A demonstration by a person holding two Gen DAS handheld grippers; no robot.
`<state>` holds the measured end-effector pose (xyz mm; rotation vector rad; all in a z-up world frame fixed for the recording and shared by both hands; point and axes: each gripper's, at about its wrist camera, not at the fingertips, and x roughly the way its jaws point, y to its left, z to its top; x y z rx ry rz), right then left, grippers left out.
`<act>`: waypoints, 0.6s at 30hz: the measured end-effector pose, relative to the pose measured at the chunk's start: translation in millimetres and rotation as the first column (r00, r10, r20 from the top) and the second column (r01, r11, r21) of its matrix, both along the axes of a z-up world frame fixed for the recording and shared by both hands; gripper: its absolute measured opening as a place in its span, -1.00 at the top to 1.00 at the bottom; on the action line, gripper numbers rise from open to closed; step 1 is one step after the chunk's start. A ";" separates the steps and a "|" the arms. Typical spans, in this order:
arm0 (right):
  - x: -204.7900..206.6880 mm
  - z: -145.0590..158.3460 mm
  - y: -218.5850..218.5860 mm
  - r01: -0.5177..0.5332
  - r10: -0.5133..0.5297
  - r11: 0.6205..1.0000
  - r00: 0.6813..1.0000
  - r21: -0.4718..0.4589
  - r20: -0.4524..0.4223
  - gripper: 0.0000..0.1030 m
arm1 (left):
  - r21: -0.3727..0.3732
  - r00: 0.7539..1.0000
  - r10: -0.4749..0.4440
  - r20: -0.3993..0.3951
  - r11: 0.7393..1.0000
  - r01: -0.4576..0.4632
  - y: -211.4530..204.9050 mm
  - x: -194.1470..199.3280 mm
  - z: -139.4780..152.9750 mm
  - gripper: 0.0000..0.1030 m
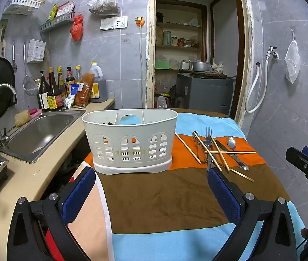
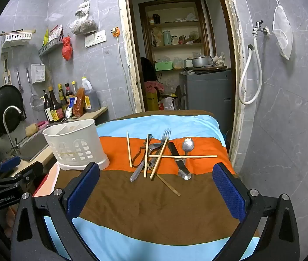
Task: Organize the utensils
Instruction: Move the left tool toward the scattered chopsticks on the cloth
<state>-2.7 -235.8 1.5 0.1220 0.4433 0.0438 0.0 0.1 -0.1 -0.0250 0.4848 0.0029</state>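
Sink (image 1: 38, 130): far left, set into a counter, well apart from the striped cloth (image 1: 165, 195) that covers the table.
Left gripper (image 1: 151, 187): low over the near part of the cloth, fingers spread wide, nothing between them.
Holder (image 1: 130, 141): white plastic utensil holder with inner dividers, upright on the left part of the cloth, straight ahead of the left gripper.
Utensil pile (image 2: 160, 156): on the orange stripe, to the right of the holder, apart from it.
Chopsticks (image 2: 129, 149): several; one lies alone at the left edge of the pile, long axis running near to far; others cross the metal pieces, and one lies left to right across the knife (image 2: 176, 154).
Fork (image 2: 165, 137): prongs point far, handle runs toward the near side, partly under chopsticks.
Spoon (image 2: 187, 145): right side of the pile, bowl at the far end, handle toward the near side.
Right gripper (image 2: 156, 189): low over the brown stripe, fingers spread wide, holding nothing; the pile lies straight ahead between its fingers.
Nearer hand: by my judgement the right gripper is the better placed for the pile, the left for the holder.
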 end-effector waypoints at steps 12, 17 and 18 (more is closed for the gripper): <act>1.2 3.3 -0.6 0.006 -0.006 1.000 1.000 -0.007 -0.006 -0.98 | 0.009 1.000 -0.026 0.004 1.000 0.026 -8.9 2.5 -1.8 -1.00; 2.1 5.5 -9.9 0.023 -0.023 1.000 1.000 -0.013 0.010 -0.98 | 0.019 0.998 -0.048 0.028 0.999 0.047 -14.1 7.1 4.9 -1.00; 4.4 4.4 -13.7 0.025 -0.025 1.000 1.000 -0.012 0.010 -0.98 | 0.018 0.998 -0.052 0.031 0.999 0.051 -15.5 8.7 6.0 -1.00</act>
